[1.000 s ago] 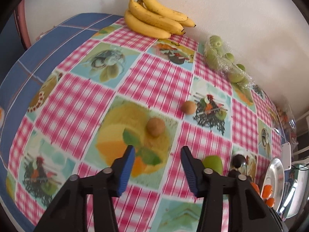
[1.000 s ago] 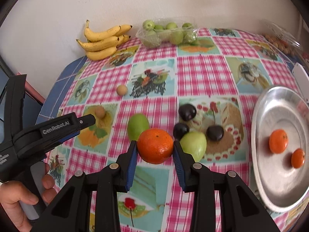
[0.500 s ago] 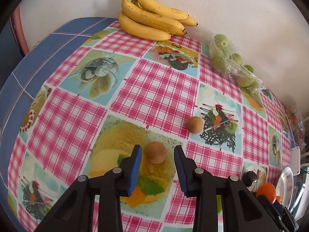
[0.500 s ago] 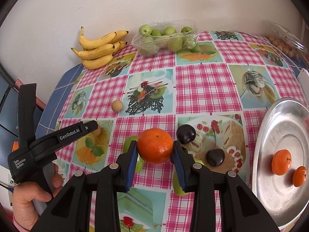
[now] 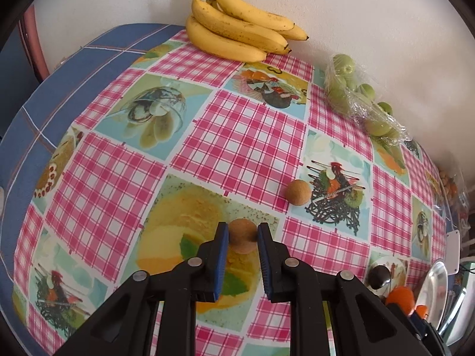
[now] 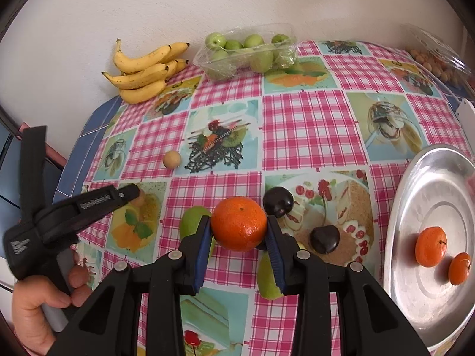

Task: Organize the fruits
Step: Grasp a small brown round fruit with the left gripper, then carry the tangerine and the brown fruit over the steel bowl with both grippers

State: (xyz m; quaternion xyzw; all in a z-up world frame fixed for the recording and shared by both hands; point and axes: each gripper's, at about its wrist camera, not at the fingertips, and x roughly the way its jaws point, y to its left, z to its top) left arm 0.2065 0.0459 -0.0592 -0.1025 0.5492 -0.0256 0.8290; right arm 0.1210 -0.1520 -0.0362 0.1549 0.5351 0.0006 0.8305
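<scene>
1. Two blue-padded fingers of the right gripper pinch an orange, held above the bench with its checked cloth.
2. Fingers of the left gripper press on both sides of a small brown round fruit that sits on the cloth.
3. Just behind the held orange lie two green fruits, one to its left and one partly hidden under the right finger.
4. Two dark plums sit close by, one beside the orange and one further right.
5. On the right, a metal tray carries two smaller oranges, the bigger touching the lesser.
6. A second brown fruit lies apart from the gripped one, toward the wall.
7. Against the wall rest a bunch of bananas and a wrapped pack of green apples.
</scene>
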